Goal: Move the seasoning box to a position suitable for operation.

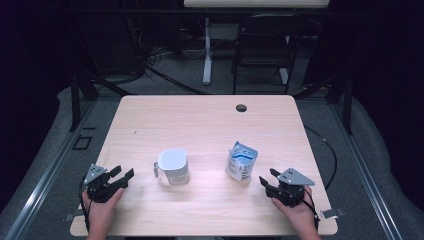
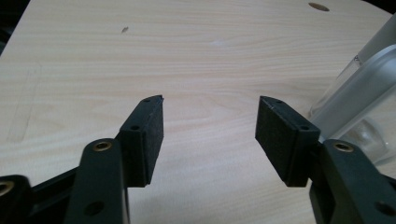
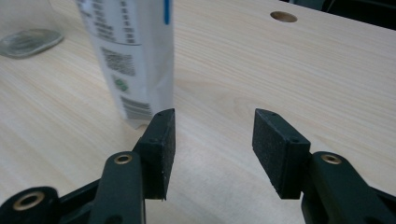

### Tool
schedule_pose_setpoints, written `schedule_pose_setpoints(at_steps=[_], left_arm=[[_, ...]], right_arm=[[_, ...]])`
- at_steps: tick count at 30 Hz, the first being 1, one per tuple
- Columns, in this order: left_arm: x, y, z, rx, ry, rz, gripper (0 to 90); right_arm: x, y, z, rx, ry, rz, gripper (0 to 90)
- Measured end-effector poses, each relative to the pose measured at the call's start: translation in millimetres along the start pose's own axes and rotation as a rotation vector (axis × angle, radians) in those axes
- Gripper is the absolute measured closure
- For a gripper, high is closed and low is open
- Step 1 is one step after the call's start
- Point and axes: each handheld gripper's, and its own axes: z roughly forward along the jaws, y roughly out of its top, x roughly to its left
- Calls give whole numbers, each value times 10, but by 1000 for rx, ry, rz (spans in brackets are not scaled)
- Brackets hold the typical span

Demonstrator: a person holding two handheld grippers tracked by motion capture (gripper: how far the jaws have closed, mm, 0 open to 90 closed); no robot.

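I see the translucent plastic measuring jug (image 1: pixel 173 167) upright on the light wooden surface (image 1: pixel 210 125). Left of the jug, my left hand-held gripper (image 1: pixel 125 176) rests with jaws wide and nothing between them. Right of the jug stands the white and blue pouch (image 1: pixel 241 161). Further right, my right hand-held gripper (image 1: pixel 267 179) is also wide, just beside the pouch.

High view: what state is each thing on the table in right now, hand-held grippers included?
Measuring jug: upright on the table, looks empty, untouched.
Pouch: standing upright, top looks sealed, untouched.
Left hand-held gripper: open, nothing between its jaws, beside the jug.
Right hand-held gripper: open, nothing between its jaws, near the pouch.
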Motion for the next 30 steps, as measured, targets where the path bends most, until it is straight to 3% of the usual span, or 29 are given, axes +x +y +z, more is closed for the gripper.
schedule_pose_setpoints(at_steps=[5, 8, 9, 12, 16, 19, 25, 30], left_arm=[[6, 82, 43, 19, -22, 30, 461], [40, 98, 55, -2, -33, 6, 484], [55, 95, 44, 2, -18, 4, 485], [53, 82, 17, -10, -27, -11, 488], [-36, 79, -71, -15, -43, 3, 491], [-117, 97, -137, -19, -76, 20, 494], [-246, 136, -218, -27, -103, 39, 488], [-344, 146, -194, -16, -119, 63, 480]], right_arm=[[-99, 66, 78, 26, -10, -11, 495], [-159, 82, 116, 12, -7, 23, 515], [-169, 84, 111, 21, -13, 24, 515], [-171, 66, 98, 13, -32, 28, 515], [-153, 21, 42, 34, -36, 38, 498], [-122, 3, -11, 9, -34, 46, 481], [-73, 3, -45, 7, -19, 63, 478], [-15, 22, -31, 6, -13, 39, 465]])
